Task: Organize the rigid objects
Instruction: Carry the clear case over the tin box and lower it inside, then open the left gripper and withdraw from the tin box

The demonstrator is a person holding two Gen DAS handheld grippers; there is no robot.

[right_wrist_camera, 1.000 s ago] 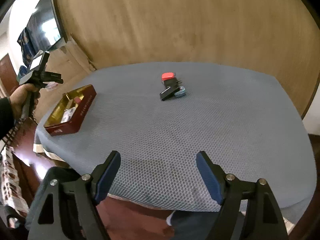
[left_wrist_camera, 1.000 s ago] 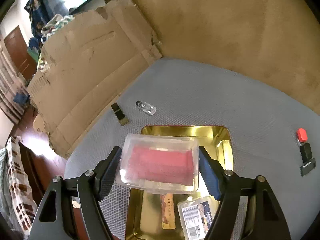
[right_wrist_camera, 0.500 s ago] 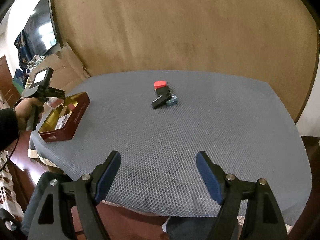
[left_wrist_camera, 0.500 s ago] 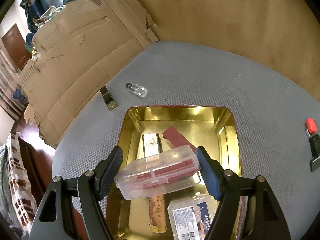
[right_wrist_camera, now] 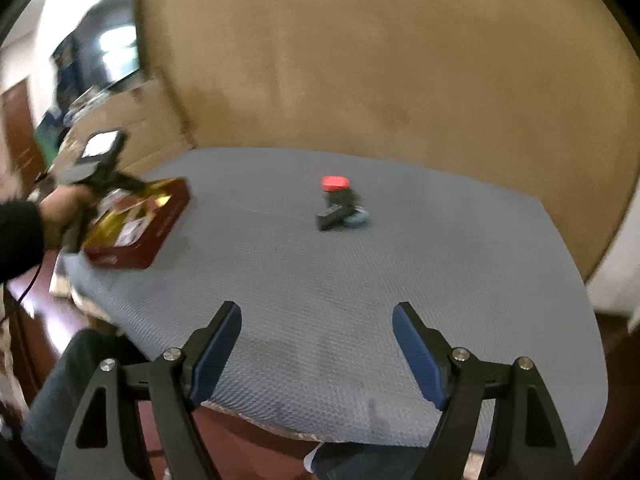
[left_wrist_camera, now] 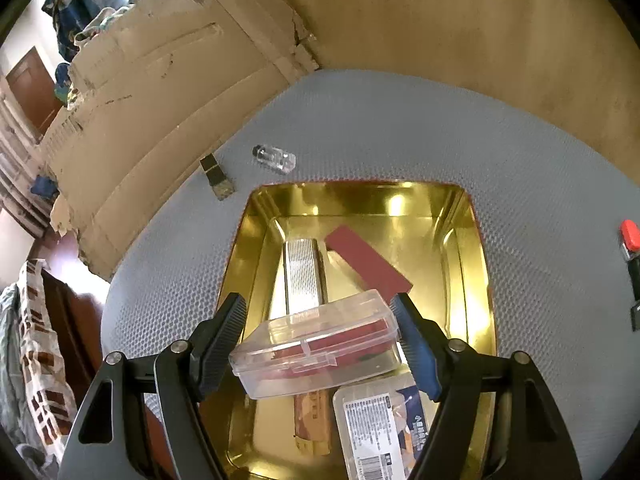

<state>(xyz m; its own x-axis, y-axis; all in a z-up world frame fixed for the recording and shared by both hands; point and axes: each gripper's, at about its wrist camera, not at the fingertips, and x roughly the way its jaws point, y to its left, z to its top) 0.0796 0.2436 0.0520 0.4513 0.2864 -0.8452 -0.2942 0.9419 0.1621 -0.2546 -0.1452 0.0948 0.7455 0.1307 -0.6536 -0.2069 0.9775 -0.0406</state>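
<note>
A clear plastic box [left_wrist_camera: 316,344] with red contents is clamped between the fingers of my left gripper [left_wrist_camera: 318,304], tilted, low over the gold tin [left_wrist_camera: 476,240]. The tin holds a ribbed silver piece [left_wrist_camera: 302,272], a dark red card [left_wrist_camera: 366,258], a brown stick [left_wrist_camera: 312,424] and a labelled clear box [left_wrist_camera: 380,428]. My right gripper [right_wrist_camera: 318,320] stands open and empty over the table's near edge. Far ahead of it lie a red item [right_wrist_camera: 335,183], a black item [right_wrist_camera: 334,216] and a small blue round piece [right_wrist_camera: 357,218]. The tin [right_wrist_camera: 160,228] sits at the left there.
A glass vial [left_wrist_camera: 274,159] and a black-and-gold stick [left_wrist_camera: 218,178] lie on the grey mesh cloth beyond the tin. Torn cardboard [left_wrist_camera: 160,92] leans at the table's left side. A brown wall backs the table. The person's leg [right_wrist_camera: 72,380] shows below the table edge.
My left gripper has sunk toward the tin with the clear box, which now tilts lower over the tin's contents. The right wrist view has rolled and shifted and is now blurred.
</note>
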